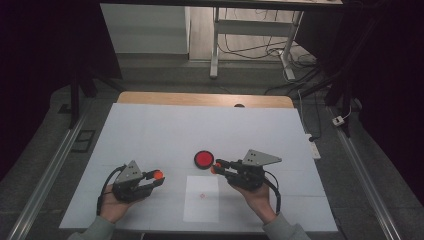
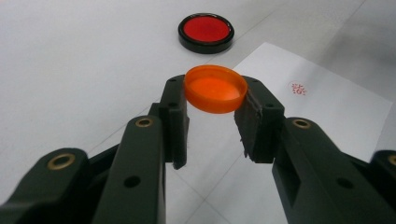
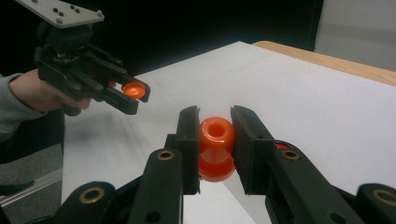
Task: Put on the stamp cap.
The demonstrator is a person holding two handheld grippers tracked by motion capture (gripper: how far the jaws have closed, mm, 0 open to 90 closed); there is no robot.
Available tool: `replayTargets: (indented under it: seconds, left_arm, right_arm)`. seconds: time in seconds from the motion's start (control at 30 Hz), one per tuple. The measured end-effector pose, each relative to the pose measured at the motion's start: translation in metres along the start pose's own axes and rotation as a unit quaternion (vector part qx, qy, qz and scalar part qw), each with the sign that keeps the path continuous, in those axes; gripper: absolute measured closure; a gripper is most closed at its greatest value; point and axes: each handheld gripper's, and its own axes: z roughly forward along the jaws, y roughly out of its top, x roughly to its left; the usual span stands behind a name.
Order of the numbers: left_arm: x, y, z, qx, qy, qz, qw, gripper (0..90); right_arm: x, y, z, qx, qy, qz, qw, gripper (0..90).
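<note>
My left gripper [image 1: 158,176] is shut on a shallow orange cap [image 2: 215,88], hollow side up, held just above the white table at the left. The same gripper [image 3: 135,91] and its cap [image 3: 132,87] show in the right gripper view, at upper left. My right gripper [image 1: 215,167] is shut on an orange spool-shaped piece [image 3: 216,145] with a hole in its top. A round black dish with a red inside [image 1: 203,159] lies on the table right beside the right gripper's tip; the left gripper view shows this dish [image 2: 206,31] ahead of the cap.
A white paper sheet [image 1: 201,198] with a small red mark lies near the table's front edge between my hands. The white table top [image 1: 165,130] ends in a wooden strip [image 1: 205,99] at the back. Desk legs and cables stand on the floor beyond.
</note>
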Motion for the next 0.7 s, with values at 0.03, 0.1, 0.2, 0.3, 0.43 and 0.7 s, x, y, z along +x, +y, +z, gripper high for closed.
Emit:
replayTargets:
  seconds: [0.03, 0.1, 0.2, 0.3, 0.43, 0.7]
  left_arm:
    - [0.0, 0.001, 0.001, 0.0, -0.002, 0.0, 1.0, 64.9]
    - [-0.001, 0.002, 0.003, 0.001, -0.005, 0.002, 1.0, 64.9]
    - [-0.002, 0.005, 0.006, 0.002, -0.01, 0.004, 0.9999, 64.9]
    - [-0.004, 0.007, 0.009, 0.003, -0.014, 0.007, 0.9999, 64.9]
    - [-0.006, 0.011, 0.011, 0.002, -0.019, 0.011, 0.9998, 64.9]
    - [-0.012, 0.02, 0.017, 0.0, -0.029, 0.017, 0.9994, 64.9]
  right_arm:
    - [0.0, 0.0, 0.0, 0.0, 0.0, -0.001, 1.0, 72.1]
    - [0.0, 0.0, -0.001, -0.001, 0.0, -0.002, 1.0, 72.1]
    - [0.0, 0.0, -0.001, -0.001, 0.0, -0.003, 1.0, 72.1]
    - [0.0, -0.001, -0.001, -0.001, -0.001, -0.003, 1.0, 72.1]
    - [0.001, 0.0, -0.001, -0.001, 0.0, -0.005, 1.0, 72.1]
    - [0.001, 0.0, -0.002, -0.003, 0.0, -0.006, 1.0, 72.1]
